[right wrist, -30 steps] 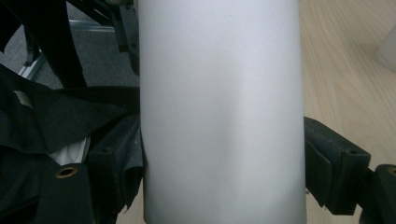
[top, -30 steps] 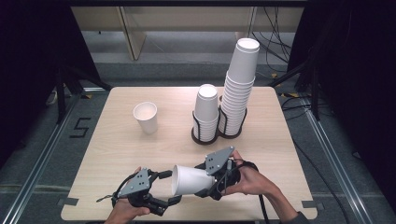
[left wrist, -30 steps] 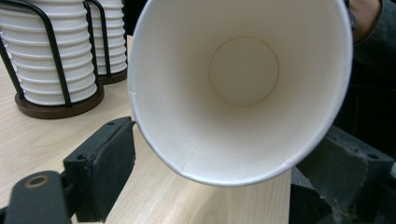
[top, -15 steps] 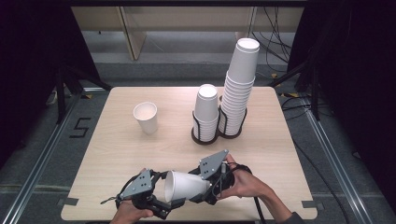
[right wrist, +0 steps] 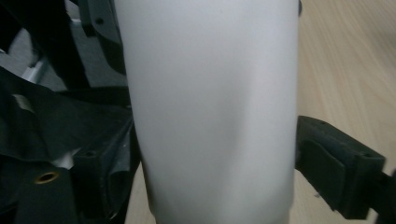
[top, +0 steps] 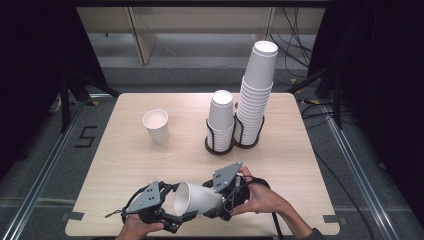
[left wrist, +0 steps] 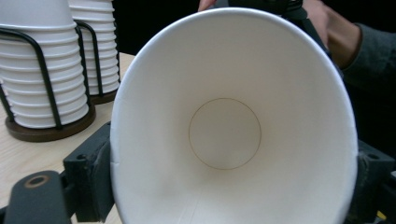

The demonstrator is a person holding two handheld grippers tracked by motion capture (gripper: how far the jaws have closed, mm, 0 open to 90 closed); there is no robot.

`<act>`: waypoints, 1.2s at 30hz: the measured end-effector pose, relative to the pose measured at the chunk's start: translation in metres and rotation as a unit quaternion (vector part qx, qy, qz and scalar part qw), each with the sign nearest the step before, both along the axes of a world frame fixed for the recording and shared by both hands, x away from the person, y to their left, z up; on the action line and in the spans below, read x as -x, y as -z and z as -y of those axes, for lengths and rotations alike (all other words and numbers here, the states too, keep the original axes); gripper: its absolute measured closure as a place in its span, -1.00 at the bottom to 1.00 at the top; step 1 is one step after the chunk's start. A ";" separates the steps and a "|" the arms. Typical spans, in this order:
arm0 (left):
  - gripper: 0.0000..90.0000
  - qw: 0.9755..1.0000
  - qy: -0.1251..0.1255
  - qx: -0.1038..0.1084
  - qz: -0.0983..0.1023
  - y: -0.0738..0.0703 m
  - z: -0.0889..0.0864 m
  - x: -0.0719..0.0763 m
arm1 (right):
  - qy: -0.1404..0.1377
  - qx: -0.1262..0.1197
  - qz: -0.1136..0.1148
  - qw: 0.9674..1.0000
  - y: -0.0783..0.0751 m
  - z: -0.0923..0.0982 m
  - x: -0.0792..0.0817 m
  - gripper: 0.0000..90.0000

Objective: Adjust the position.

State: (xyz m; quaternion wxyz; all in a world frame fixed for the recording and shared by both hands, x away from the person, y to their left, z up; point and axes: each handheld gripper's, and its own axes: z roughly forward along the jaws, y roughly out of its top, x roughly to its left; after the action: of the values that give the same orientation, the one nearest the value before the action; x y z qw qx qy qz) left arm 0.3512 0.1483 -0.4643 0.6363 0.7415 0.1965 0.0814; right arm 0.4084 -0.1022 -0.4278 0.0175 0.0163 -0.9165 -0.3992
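Left tongs [top: 184, 216]: near edge of counter [top: 125, 165], jaws having just been closing, now pinching the rim of the cup [top: 197, 198]; in the left gripper view a pad [left wrist: 95, 175] sits against each side of the rim.

Cup: white paper, lying on its side between the two tongs, mouth toward the left tongs, base toward the right.

Right tongs [top: 217, 207]: just right of the cup, jaws on either side of its narrow end; left pad touches, right pad [right wrist: 327, 161] seems just clear, so the grip cannot be told.

Single cup [top: 156, 125]: upright, well beyond the left tongs.

Short stack [top: 220, 120] and tall stack [top: 256, 92]: in wire holders, beyond the right tongs.
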 end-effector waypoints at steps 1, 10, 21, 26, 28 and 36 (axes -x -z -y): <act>-0.72 1.000 -0.003 -0.006 0.001 -0.001 -0.001 -0.001 | 0.008 0.006 0.007 1.000 -0.001 0.001 0.001 -0.65; -0.72 0.999 -0.011 -0.044 -0.011 0.000 0.002 0.000 | 0.013 0.074 0.083 0.994 -0.005 -0.011 0.017 -0.63; -0.82 0.999 -0.015 -0.008 -0.029 0.001 0.003 -0.001 | 0.002 0.077 0.074 0.994 0.009 -0.019 0.016 -0.45; -0.88 0.999 -0.021 0.032 -0.033 0.000 -0.001 -0.002 | 0.008 0.006 0.022 1.000 0.013 -0.016 0.011 -0.45; -0.92 0.998 -0.029 0.045 -0.037 0.000 -0.002 -0.002 | 0.010 -0.010 0.016 1.000 0.011 -0.016 0.011 -0.45; -0.89 0.996 -0.035 0.072 -0.025 0.002 0.001 -0.001 | 0.023 -0.056 -0.005 0.998 0.009 -0.014 0.008 -0.45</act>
State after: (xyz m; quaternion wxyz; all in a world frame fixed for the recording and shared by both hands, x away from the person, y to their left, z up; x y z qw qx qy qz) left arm 0.3524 0.1472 -0.4660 0.6794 0.6886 0.2436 0.0702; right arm 0.4004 -0.0883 -0.4365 0.0121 -0.0057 -0.8929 -0.4501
